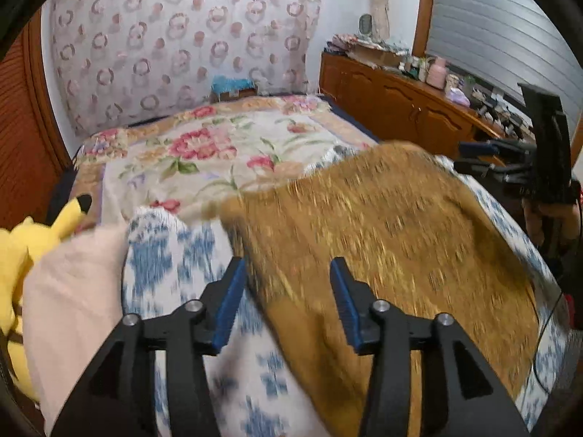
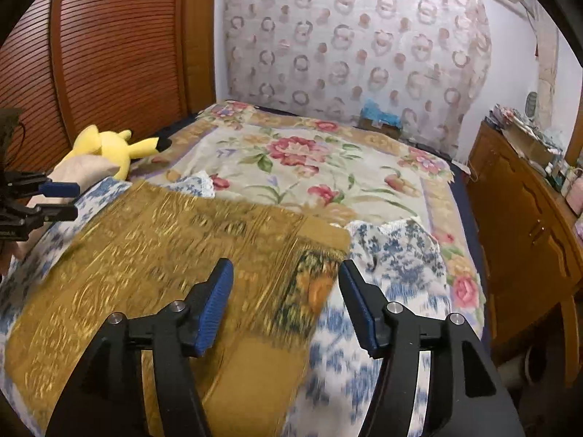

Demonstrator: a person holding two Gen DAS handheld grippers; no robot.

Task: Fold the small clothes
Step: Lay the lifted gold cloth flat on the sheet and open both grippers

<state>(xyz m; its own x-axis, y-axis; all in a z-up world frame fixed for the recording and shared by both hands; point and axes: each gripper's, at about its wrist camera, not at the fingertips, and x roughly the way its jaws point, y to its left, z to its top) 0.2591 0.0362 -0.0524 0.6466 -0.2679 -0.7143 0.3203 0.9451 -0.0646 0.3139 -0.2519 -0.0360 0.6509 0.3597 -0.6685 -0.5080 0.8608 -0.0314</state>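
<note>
A: Where is the cloth (image 2: 156, 255)?

B: Spread flat on the blue-and-white sheet (image 2: 397, 255) on the bed (image 2: 309, 160), right under and ahead of both grippers. It is mustard gold with a woven pattern and a darker floral band near its right edge.

A: And the left gripper (image 1: 288, 273)?

B: Its 2 blue pads stand apart with nothing between them, above the cloth's left edge. The sheet shows just left of its left finger.

A: The right gripper (image 2: 286, 273)?

B: Also spread wide, gripping nothing, above the cloth's right part, with the floral band between its fingers. Whether either one touches the fabric I cannot tell; the cloth is blurred.

A: Anything else close by?

B: A pale pillow (image 1: 73, 291) and a yellow plush (image 1: 22, 255) lie left of the left gripper. A wooden cabinet (image 2: 528, 225) stands well right of the right one.
</note>
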